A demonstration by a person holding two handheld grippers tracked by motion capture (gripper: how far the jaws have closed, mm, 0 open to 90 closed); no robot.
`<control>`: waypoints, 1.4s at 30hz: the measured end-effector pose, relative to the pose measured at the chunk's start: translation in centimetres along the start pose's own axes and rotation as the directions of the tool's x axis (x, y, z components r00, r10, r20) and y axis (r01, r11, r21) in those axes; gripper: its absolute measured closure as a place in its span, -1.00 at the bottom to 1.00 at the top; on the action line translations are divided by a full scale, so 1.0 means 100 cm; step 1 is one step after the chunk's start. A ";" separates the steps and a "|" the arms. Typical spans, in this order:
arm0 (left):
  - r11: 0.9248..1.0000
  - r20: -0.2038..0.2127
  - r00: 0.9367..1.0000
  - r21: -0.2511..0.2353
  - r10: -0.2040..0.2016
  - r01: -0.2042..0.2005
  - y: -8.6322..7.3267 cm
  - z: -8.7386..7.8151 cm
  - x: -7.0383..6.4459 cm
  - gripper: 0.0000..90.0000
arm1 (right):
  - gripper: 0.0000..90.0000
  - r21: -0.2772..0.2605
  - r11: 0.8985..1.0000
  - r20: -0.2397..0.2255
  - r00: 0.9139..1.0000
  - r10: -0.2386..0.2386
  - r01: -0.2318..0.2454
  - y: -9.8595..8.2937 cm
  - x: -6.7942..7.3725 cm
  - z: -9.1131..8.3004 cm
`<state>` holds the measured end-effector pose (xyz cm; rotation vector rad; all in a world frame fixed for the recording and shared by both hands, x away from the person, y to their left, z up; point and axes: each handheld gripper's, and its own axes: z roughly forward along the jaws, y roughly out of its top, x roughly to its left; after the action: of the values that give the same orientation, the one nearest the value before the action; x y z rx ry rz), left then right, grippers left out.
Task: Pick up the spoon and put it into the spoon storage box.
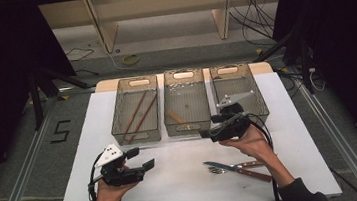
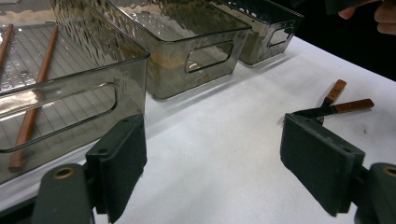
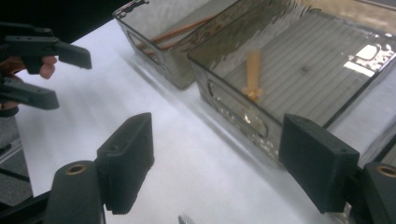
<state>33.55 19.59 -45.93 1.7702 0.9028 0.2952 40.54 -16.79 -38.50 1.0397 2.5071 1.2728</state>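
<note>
Left hand-held gripper (image 1: 145,165): nearest the camera, jaws spread and empty, hovering low over the tabletop (image 1: 185,180).
Right hand-held gripper (image 1: 209,133): released, nothing between the jaws, held at the middle bin's (image 1: 185,102) near wall.
Fork and knife (image 1: 236,168): loose on the tabletop, at five o'clock from the right gripper, near it, likely next to be sorted.
Left bin (image 1: 135,110): holds chopsticks (image 1: 138,116), suggesting one utensil type per bin.

Floor cables (image 1: 258,16); wooden shelf (image 1: 156,7)

dim room, soft overhead glare
</note>
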 end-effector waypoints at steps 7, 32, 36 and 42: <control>1.000 -0.001 1.000 -0.008 -0.004 0.004 0.000 -0.001 0.000 -0.51 | -0.44 0.016 1.000 -0.010 1.000 -0.003 0.003 -0.015 0.000 -0.009; 1.000 0.013 1.000 -0.017 0.012 -0.012 0.001 -0.001 -0.001 -0.57 | -0.46 0.165 0.985 -0.020 0.998 -0.052 0.055 -0.054 0.000 -0.027; 1.000 0.014 1.000 -0.020 0.015 -0.015 0.001 -0.001 -0.001 -0.57 | -0.46 0.189 0.980 -0.017 0.998 -0.054 0.056 -0.060 0.000 -0.031; 1.000 0.014 1.000 -0.019 0.016 -0.015 0.001 -0.002 -0.001 -0.57 | -0.43 0.238 0.969 -0.006 0.998 -0.065 0.065 -0.067 0.002 -0.032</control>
<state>33.40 19.63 -45.76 1.7607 0.8740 0.2999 35.63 -21.39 -41.50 0.9928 2.7191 0.9700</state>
